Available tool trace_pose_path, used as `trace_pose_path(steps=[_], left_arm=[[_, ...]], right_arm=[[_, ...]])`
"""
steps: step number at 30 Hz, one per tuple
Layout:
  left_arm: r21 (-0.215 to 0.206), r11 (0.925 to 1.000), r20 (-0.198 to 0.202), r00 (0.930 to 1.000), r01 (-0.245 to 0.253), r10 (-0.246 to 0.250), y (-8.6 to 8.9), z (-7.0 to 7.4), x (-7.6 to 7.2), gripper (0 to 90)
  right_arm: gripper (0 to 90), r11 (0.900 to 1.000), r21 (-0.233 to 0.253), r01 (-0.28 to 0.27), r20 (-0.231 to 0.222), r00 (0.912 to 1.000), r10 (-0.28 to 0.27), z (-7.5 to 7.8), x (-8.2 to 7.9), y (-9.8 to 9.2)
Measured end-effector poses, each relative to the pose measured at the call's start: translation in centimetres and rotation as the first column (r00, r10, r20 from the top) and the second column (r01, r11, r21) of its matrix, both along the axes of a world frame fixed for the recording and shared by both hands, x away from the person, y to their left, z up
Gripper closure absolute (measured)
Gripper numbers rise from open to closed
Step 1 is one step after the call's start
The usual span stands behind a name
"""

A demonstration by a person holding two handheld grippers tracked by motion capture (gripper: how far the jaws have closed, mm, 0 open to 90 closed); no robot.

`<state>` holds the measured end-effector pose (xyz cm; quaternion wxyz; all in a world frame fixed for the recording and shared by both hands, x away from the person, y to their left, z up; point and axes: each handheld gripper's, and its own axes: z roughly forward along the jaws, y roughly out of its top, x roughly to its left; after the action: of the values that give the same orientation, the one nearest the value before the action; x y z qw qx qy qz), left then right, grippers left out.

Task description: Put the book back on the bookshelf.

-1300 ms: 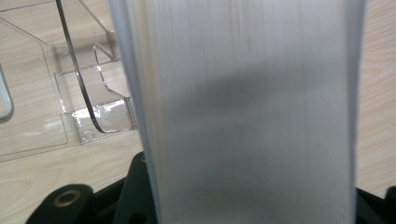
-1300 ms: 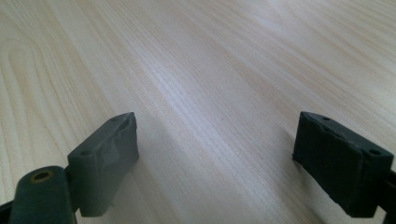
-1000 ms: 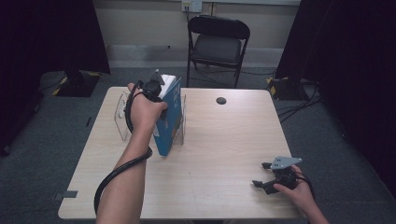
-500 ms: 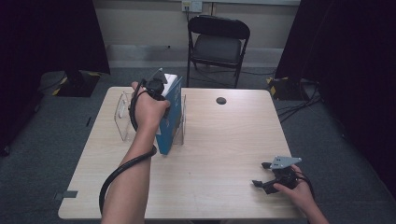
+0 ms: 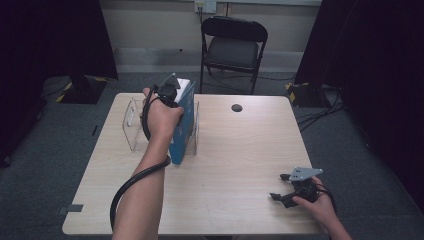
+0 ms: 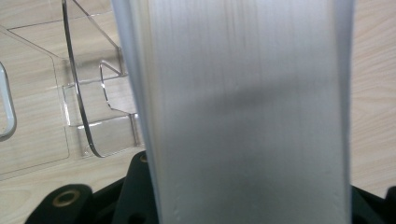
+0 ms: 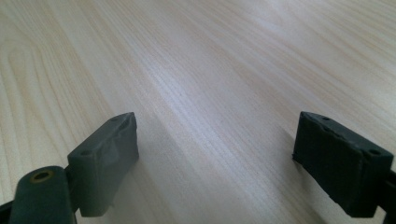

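Left tongs (image 5: 172, 90): pinching the top of an upright blue-covered book (image 5: 183, 125), standing in a clear acrylic rack (image 5: 134, 125). Right tongs (image 5: 286, 186): spread, empty, resting low on the light wooden tabletop (image 5: 240, 150).

The light wooden surface (image 5: 235, 150) carries a clear plastic rack (image 5: 134, 122) at its far left, with a blue book (image 5: 184, 125) standing upright in it. A small dark round spot (image 5: 236, 107), perhaps a cable hole, sits near the far edge. The right claw (image 5: 284, 188) rests low at the near right corner, seemingly touching the wood.
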<state>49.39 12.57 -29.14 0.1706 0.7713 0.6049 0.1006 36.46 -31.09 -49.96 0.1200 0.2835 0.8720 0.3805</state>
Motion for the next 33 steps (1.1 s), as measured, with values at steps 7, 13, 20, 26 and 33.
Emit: trace_pose_path(steps=[7, 13, 20, 26, 33], left_arm=[[-0.01, 0.9999, 0.012, 0.9998, -0.013, 0.013, 0.22, -0.21, -0.21, 61.3], [-0.01, 0.9997, 0.013, 0.9997, -0.021, 0.021, 0.28, -0.34, -0.33, 61.0], [-0.016, 0.9996, 0.014, 0.9997, -0.022, 0.022, 0.43, -0.5, -0.5, 60.6], [-0.018, 0.9998, 0.016, 0.9998, -0.009, 0.009, 0.4, -0.47, -0.57, 60.0], [-0.039, 0.9991, 0.049, 0.9986, -0.017, 0.019, 0.51, -0.11, -0.94, 58.4]], right_arm=[[12.9, 1.0, 0.003, 0.0, 0.0, 1.0, 0.0, -0.02, 0.01, 0.03], [13.0, 1.0, 0.0, 0.002, 0.0, 1.0, -0.002, 0.0, 0.0, 0.03], [12.9, 1.0, 0.0, 0.002, 0.0, 1.0, -0.002, 0.0, 0.0, 0.03], [13.0, 1.0, 0.006, -0.001, -0.002, 1.0, 0.001, -0.03, 0.01, 0.04], [13.0, 1.0, 0.008, 0.001, -0.002, 1.0, -0.001, -0.05, -0.01, 0.06]])
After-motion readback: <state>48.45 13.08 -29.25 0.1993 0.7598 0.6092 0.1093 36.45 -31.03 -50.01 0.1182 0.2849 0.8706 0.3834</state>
